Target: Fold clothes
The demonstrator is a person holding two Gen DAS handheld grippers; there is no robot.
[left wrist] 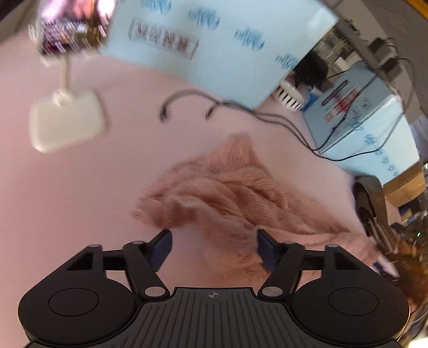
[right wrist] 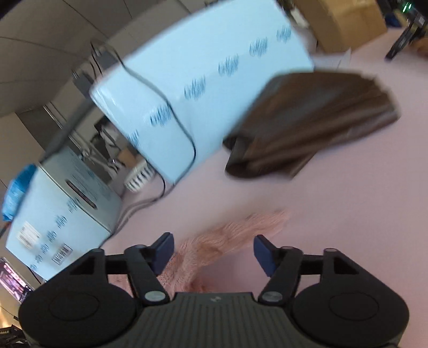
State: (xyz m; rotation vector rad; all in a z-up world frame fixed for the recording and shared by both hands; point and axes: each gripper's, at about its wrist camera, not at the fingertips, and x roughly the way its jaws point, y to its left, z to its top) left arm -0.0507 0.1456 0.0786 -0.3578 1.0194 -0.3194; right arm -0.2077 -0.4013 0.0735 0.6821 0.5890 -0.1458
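A fuzzy pink knit sweater [left wrist: 235, 192] lies crumpled on the pink table [left wrist: 67, 187]. My left gripper [left wrist: 214, 241] is open, with its fingers either side of the sweater's near edge and not closed on it. In the right wrist view the same sweater [right wrist: 227, 238] reaches between and under the fingers of my right gripper [right wrist: 212, 247], which is open too. A folded dark brown garment [right wrist: 307, 125] lies on the table beyond the right gripper. Both views are blurred by motion.
Light blue boxes [right wrist: 203, 88] with black cables [left wrist: 281, 120] stand along the table's far side. A white lamp base [left wrist: 67, 120] sits at the left in the left wrist view. Cardboard boxes [right wrist: 339, 21] stand at the far right.
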